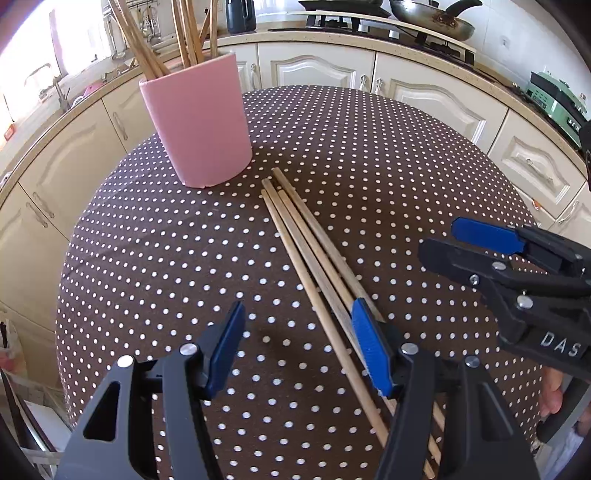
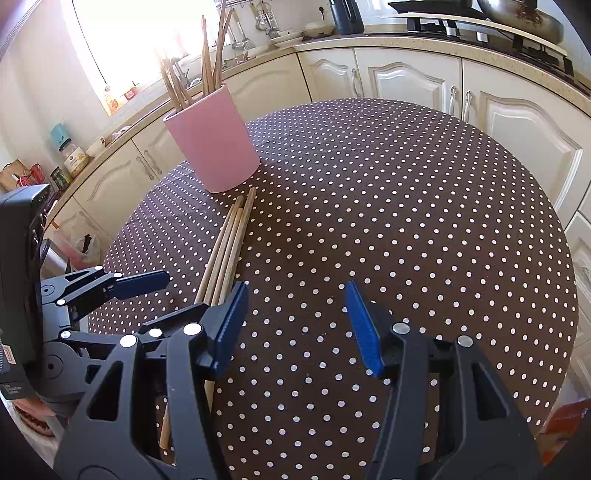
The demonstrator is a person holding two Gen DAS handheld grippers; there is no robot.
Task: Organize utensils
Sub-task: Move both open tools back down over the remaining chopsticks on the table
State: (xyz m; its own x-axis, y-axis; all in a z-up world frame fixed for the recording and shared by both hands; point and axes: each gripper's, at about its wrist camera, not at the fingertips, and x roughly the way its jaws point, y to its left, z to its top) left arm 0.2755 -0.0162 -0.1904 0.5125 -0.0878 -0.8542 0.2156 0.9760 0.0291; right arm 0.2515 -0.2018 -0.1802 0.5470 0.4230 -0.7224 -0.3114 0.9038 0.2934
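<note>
Dotted brown tablecloth (image 1: 166, 240), cream cabinets (image 1: 314, 70) behind.
My left gripper (image 1: 299, 343) and right gripper (image 2: 295, 325) hung wide, empty; loose chopsticks (image 1: 310, 243) lay mid-frame below the pink cup (image 1: 199, 122) (upper left), bare cloth rightward.

This is a home kitchen. Cream panelled cabinets (image 2: 413, 85) with metal handles run under a speckled stone worktop (image 1: 332, 37). A gas hob (image 1: 369, 26) carries a steel frying pan (image 1: 432, 18), ladles and spoons hang from a wall rail (image 2: 255, 14), jars (image 2: 75, 160) line the window side, and a polka-dot cloth (image 2: 406, 221) covers the round counter.
</note>
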